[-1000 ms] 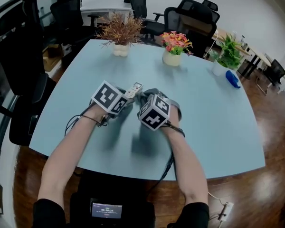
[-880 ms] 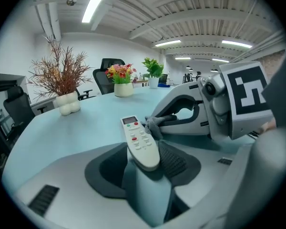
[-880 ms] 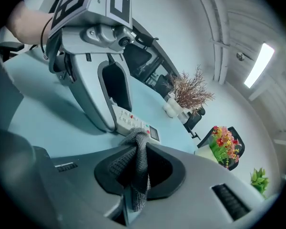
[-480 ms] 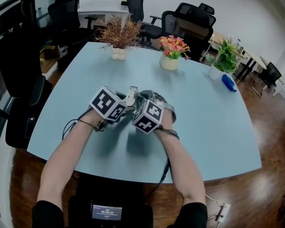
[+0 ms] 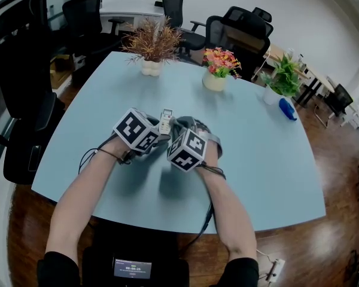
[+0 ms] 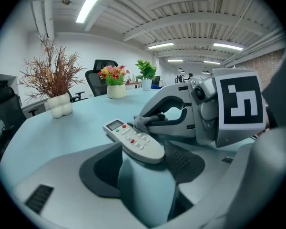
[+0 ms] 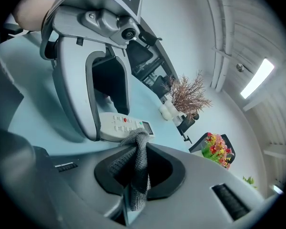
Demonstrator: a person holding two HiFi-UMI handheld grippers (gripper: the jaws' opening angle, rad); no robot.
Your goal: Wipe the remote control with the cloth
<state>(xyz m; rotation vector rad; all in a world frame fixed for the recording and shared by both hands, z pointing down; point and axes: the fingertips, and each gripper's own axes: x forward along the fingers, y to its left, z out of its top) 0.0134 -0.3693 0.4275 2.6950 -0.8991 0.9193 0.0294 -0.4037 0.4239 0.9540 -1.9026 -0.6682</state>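
A white remote control (image 6: 133, 140) with red and green buttons lies between the jaws of my left gripper (image 6: 143, 165). Both pads touch the sides of its near end, and the jaws have just been opening. In the head view the remote (image 5: 166, 120) sticks out past the left marker cube (image 5: 135, 130). My right gripper (image 7: 139, 170) is shut on a grey cloth (image 7: 138, 154). The cloth's bunched end (image 6: 145, 123) rests on the remote near its display. The right marker cube (image 5: 186, 150) sits close beside the left one, over the pale blue table (image 5: 257, 160).
At the table's far side stand a white vase of dried twigs (image 5: 151, 64), a pot of pink and orange flowers (image 5: 216, 78) and a green plant (image 5: 277, 82). A blue object (image 5: 289, 109) lies near the right edge. Black office chairs (image 5: 239, 26) ring the table.
Both grippers have kept together over the near middle of the table. The remote's far end has swung from leaning right to pointing almost straight ahead.
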